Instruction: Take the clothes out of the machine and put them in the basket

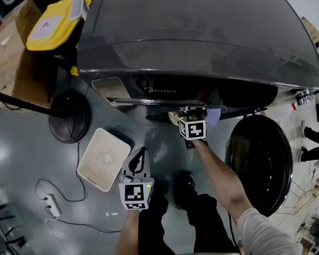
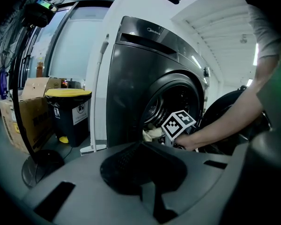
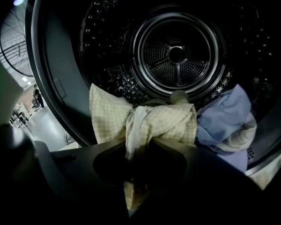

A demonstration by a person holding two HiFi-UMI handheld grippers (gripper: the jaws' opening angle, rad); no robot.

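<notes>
Right tongs (image 3: pixel 139 143) clamped on yellow checked cloth (image 3: pixel 166 121) in drum (image 3: pixel 178 55) | left tongs (image 2: pixel 139 145) closed, empty

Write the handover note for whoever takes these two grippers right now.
Right gripper: fingers shut on the yellow checked cloth at the drum's mouth.
Left gripper: shut, empty, held outside the machine.
Blue garment lies in the drum. White basket stands on the floor, with no clothes showing in it.
Done: the grip on the yellow cloth.
Left: pull it out, drop it in the basket, then fetch the blue garment.
</notes>
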